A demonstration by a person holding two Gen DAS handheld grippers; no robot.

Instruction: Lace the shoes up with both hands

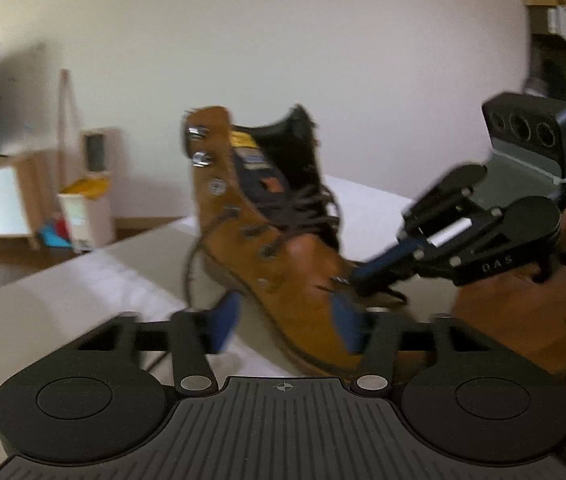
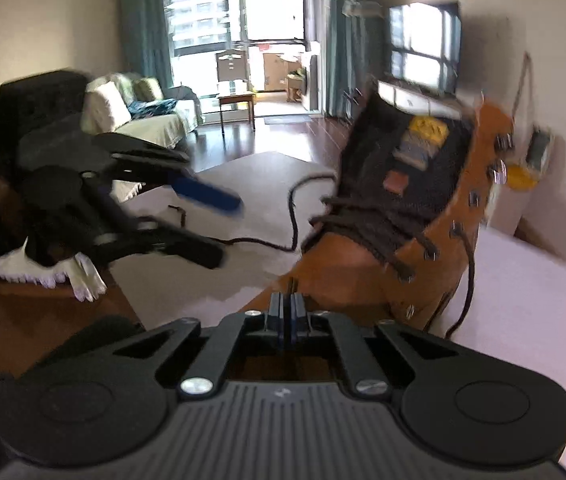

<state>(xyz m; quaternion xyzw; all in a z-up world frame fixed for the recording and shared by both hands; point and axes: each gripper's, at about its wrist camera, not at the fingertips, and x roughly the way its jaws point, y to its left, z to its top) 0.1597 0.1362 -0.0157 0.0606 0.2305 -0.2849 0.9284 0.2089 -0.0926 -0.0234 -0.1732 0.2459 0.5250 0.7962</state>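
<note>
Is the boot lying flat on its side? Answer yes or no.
No, the brown boot stands on its sole, tilted, with its open ankle collar up and its dark laces loose.

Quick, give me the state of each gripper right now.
Left gripper: open, jaws apart beside the boot, nothing between them.
Right gripper: shut, tips at the boot's toe; whether it pinches a lace cannot be told.

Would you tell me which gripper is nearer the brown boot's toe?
Right. The right gripper, shut, is at the boot's toe; the left gripper, open, hangs clear beside it.
</note>
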